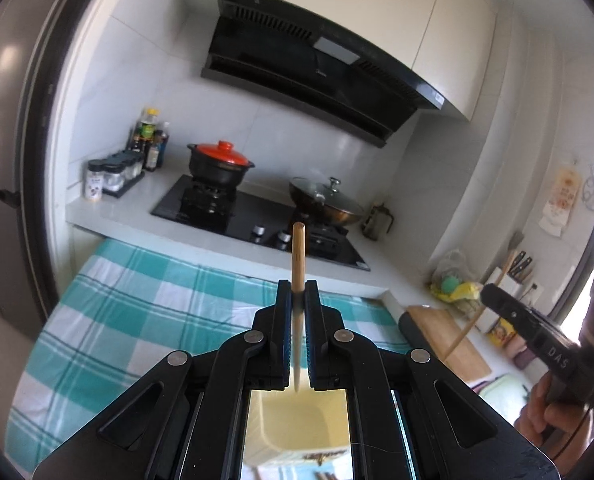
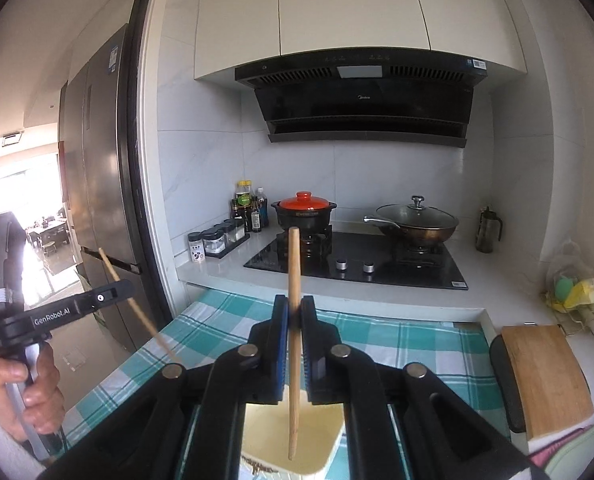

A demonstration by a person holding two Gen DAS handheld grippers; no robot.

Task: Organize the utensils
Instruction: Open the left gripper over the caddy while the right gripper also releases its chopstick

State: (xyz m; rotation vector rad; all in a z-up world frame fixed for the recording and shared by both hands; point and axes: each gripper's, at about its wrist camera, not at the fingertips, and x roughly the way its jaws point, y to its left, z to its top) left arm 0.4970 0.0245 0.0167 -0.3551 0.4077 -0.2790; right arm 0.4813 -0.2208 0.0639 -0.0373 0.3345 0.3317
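My left gripper point(image 1: 298, 288) is shut on a wooden chopstick point(image 1: 298, 256) that stands upright between the pads, its tip pointing down over a cream-yellow container point(image 1: 297, 424). My right gripper point(image 2: 294, 304) is shut on a second wooden chopstick point(image 2: 294, 264), also upright, its lower tip over the same cream container point(image 2: 297, 440). The right gripper with its chopstick point(image 1: 473, 320) shows at the right of the left wrist view. The left gripper with its chopstick point(image 2: 137, 308) shows at the left of the right wrist view.
A teal-and-white checked cloth point(image 1: 137, 312) covers the counter below. Behind it lies a black hob point(image 2: 357, 260) with a red-lidded pot point(image 2: 303, 212) and a glass-lidded wok point(image 2: 417, 220). A wooden cutting board point(image 2: 545, 376) lies at the right. Spice jars point(image 2: 217, 240) stand at the left.
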